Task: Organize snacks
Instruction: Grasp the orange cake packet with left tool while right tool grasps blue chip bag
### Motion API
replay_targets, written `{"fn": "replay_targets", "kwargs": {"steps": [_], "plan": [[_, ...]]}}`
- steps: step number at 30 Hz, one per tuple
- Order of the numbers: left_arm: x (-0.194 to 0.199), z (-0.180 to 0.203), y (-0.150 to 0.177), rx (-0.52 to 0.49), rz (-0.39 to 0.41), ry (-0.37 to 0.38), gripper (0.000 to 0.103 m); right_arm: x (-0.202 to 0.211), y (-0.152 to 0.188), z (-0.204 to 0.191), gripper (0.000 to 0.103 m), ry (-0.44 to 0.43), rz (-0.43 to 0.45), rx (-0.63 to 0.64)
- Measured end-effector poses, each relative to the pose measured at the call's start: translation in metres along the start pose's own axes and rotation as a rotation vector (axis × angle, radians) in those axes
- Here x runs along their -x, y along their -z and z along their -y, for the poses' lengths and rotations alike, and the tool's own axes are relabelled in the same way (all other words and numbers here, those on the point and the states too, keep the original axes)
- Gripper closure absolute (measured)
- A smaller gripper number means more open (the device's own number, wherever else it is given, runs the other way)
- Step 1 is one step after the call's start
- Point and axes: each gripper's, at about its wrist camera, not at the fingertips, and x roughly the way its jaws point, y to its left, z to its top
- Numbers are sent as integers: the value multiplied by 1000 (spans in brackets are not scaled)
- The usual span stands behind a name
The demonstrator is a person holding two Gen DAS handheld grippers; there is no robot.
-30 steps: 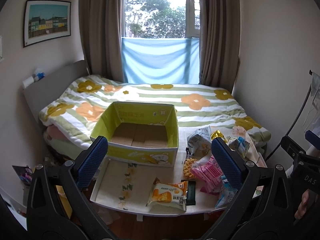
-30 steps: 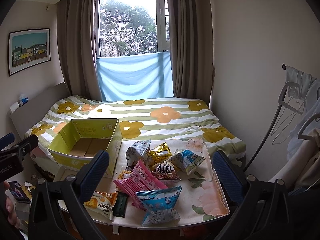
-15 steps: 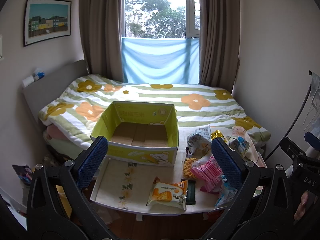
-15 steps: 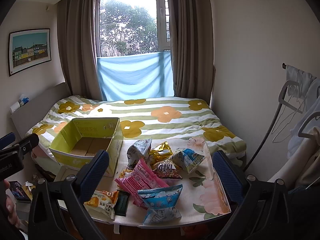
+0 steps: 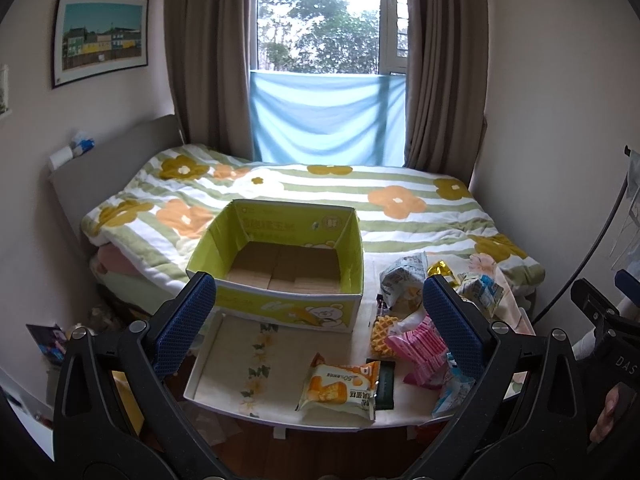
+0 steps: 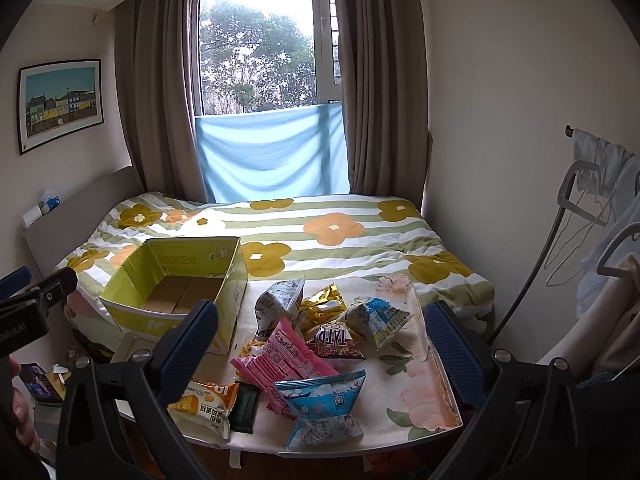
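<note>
Yellow box [image 5: 280, 264] empty, centre-left of frame; orange cake packet [image 5: 340, 392] lower centre on bench [image 5: 224, 376], light, crinkly, slippery: pinch a sealed edge. Left gripper [image 5: 316, 324] and right gripper [image 6: 320, 340] fingers spread, holding nothing

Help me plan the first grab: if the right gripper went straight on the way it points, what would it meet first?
Probably the snack pile: the open right gripper points at the pink wafer pack, just before the light-blue bag. Depth is unclear.
</note>
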Motion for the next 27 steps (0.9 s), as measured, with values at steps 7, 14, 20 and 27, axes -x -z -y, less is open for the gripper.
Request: {"fn": "replay_targets", "kwargs": {"steps": [7, 14, 20, 27], "plan": [[-25, 1, 8, -11, -117, 11, 0, -20, 8, 17, 0, -17, -97, -8], [-63, 5, 42, -139, -212, 33, 0, -57, 39, 26, 0, -56, -196, -22], [-112, 1, 68, -313, -292, 162, 0, -83, 73, 25, 0, -48, -272, -58], [-170, 11, 105, -645, -386, 400, 0, -117, 104, 19, 0, 32, -358, -83]]}}
